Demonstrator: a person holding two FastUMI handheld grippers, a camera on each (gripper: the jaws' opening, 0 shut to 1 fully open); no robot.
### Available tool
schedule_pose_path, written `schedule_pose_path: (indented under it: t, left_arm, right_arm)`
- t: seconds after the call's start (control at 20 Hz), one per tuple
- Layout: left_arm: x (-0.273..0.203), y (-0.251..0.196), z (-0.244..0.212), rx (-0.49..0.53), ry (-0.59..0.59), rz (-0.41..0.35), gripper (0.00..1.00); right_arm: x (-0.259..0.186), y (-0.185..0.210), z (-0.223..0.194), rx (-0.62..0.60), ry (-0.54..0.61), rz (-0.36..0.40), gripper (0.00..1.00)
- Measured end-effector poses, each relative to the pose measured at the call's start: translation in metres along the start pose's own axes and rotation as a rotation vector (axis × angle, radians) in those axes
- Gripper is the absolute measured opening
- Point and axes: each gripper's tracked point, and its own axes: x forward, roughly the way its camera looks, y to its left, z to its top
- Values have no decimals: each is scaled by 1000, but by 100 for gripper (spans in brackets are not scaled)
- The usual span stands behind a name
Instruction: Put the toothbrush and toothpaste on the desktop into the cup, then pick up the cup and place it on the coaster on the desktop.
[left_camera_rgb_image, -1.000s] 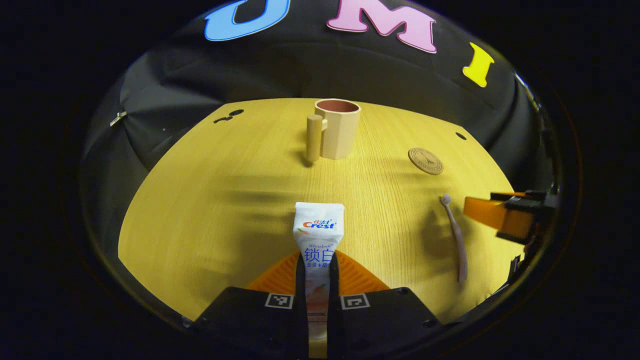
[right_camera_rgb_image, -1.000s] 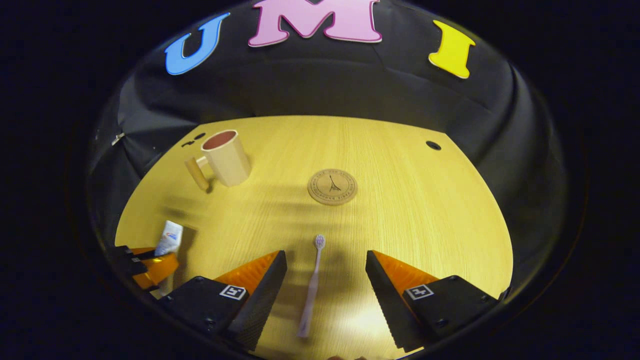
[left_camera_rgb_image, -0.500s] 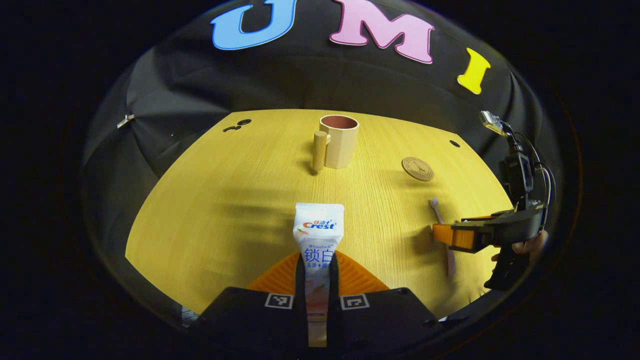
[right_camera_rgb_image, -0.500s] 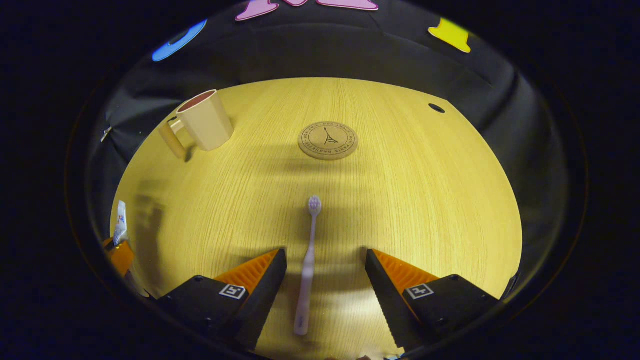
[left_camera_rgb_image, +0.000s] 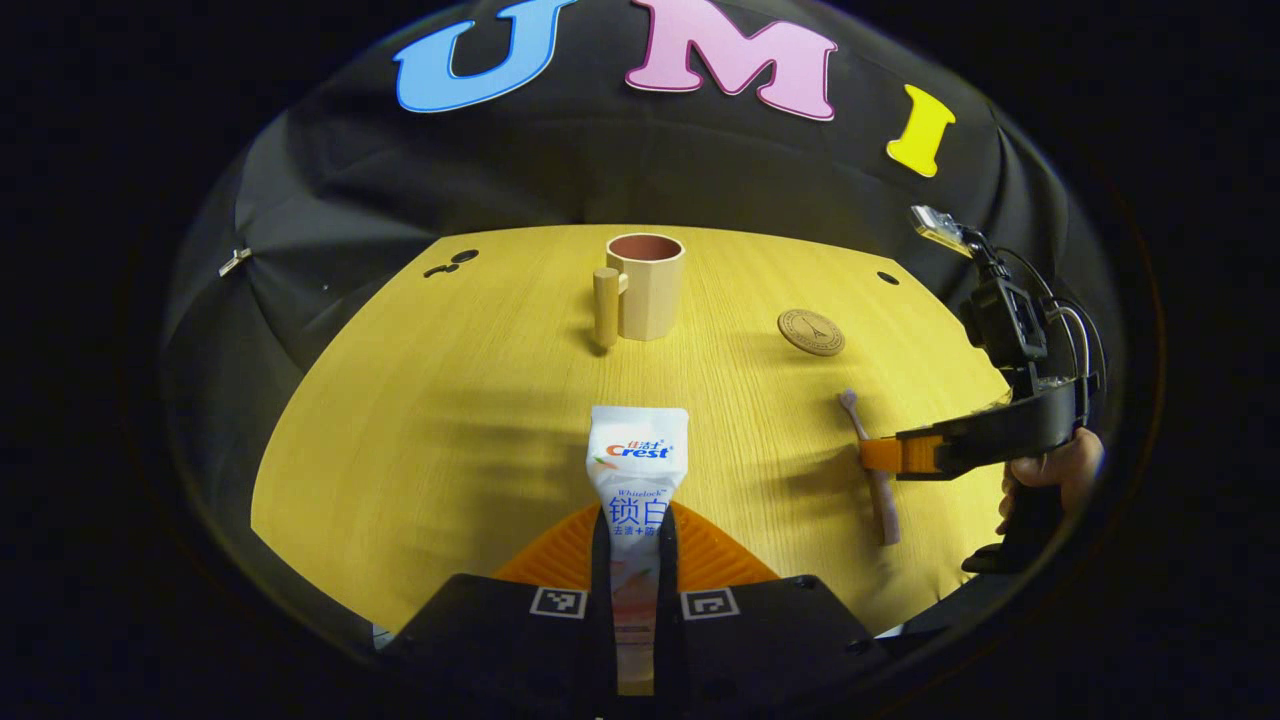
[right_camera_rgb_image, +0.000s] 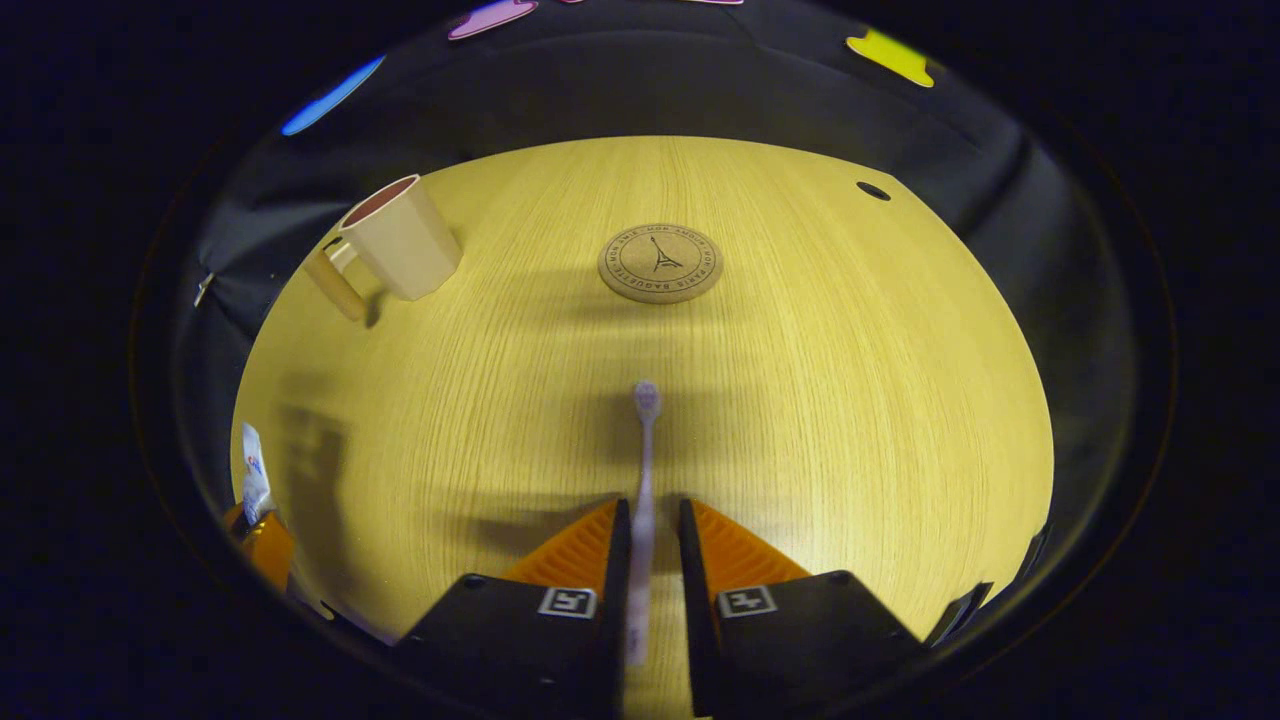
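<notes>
My left gripper (left_camera_rgb_image: 637, 512) is shut on the lower part of a white toothpaste tube (left_camera_rgb_image: 637, 460), which sticks out forward above the table. Beyond it a beige cup (left_camera_rgb_image: 645, 288) with a post-like handle stands upright, and a round cork coaster (left_camera_rgb_image: 811, 332) lies to its right. In the right gripper view, my right gripper (right_camera_rgb_image: 655, 505) has its fingers drawn in close around the handle of a pale toothbrush (right_camera_rgb_image: 646, 440) lying flat; a thin gap shows on the right side. Its head points toward the coaster (right_camera_rgb_image: 660, 263), with the cup (right_camera_rgb_image: 400, 240) at far left.
A yellow wooden table (right_camera_rgb_image: 850, 400) carries everything, with small dark holes (right_camera_rgb_image: 873, 190) near its back corners. A hand (left_camera_rgb_image: 1050, 470) holds the right gripper (left_camera_rgb_image: 880, 456) at the table's right edge. The left gripper (right_camera_rgb_image: 262, 530) and tube show at the far left.
My right gripper's fingers have come from wide apart to close around the toothbrush handle. The left gripper has kept its hold on the toothpaste and shifted only slightly.
</notes>
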Motion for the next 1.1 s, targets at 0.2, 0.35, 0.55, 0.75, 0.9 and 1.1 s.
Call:
schedule_pose_path:
  t: [0.2,0.35,0.55,0.75,0.9,1.1]
  left_arm:
    - [0,-3,-2,0,9,-4,24]
    - [2,-2,-5,-3,17,-2,20]
    - [3,0,5,-21,-1,-14,20]
    - [0,10,27,-65,-43,-17,20]
    - [-3,17,63,-71,-121,-13,20]
    - [-1,8,113,-76,-207,-48,19]
  right_arm:
    - [-2,7,0,-52,-3,65,9]
    - [-3,11,-2,-104,16,132,7]
    - [-8,-2,-3,-75,22,146,7]
    - [-19,-14,6,-53,-7,157,7]
    - [-26,-17,15,-58,-33,182,7]
    - [-36,-16,26,-46,-73,232,7]
